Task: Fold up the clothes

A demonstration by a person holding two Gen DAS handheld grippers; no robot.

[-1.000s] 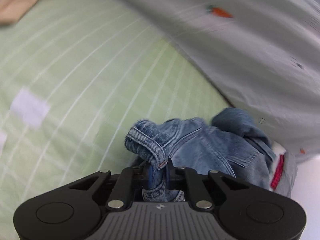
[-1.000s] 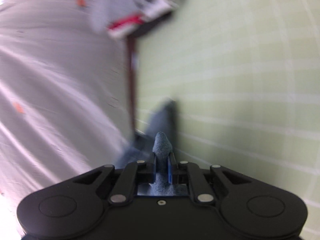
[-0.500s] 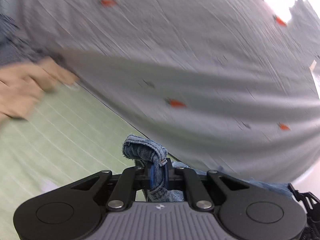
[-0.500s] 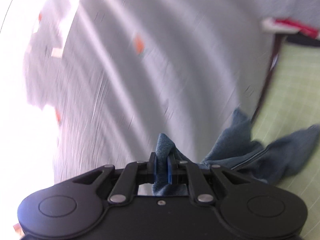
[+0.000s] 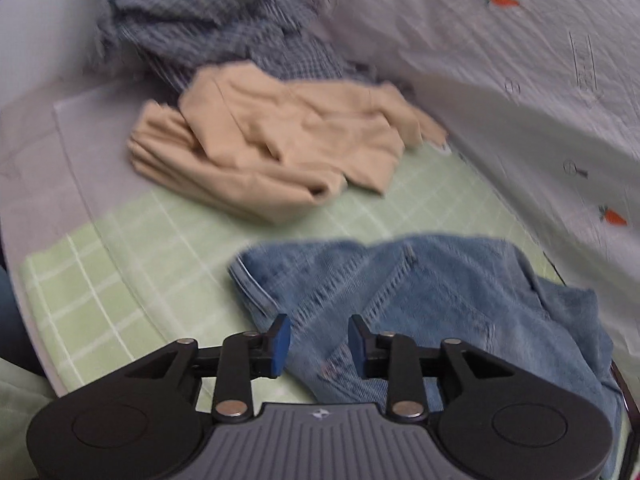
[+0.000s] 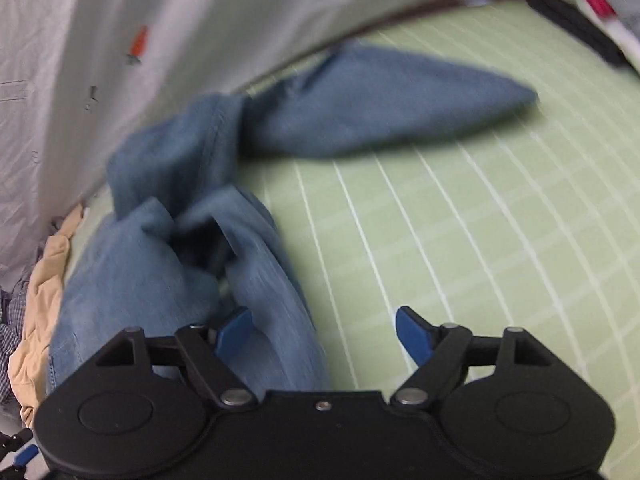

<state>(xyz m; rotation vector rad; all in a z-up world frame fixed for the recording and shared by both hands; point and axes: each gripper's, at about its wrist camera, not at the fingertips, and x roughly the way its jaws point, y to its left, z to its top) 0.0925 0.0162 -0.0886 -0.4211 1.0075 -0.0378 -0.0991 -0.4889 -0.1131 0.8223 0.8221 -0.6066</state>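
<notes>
A blue denim garment (image 5: pixel 432 296) lies crumpled on the green checked cloth (image 5: pixel 120 280). In the right wrist view it (image 6: pixel 224 208) stretches from the near left toward the far middle, one part twisted. My left gripper (image 5: pixel 319 342) is open just above the denim's near edge, holding nothing. My right gripper (image 6: pixel 325 330) is wide open; its left finger sits over the denim, its right finger over the green cloth.
A beige garment (image 5: pixel 276 152) and a grey checked garment (image 5: pixel 224 36) lie piled at the far left. A pale sheet with carrot prints (image 5: pixel 520 60) rises along the back. A red and white item (image 6: pixel 588 4) sits at the far right.
Both grippers have opened and let go of the denim, which now lies on the green cloth. Both cameras have swung to look down over the cloth.
</notes>
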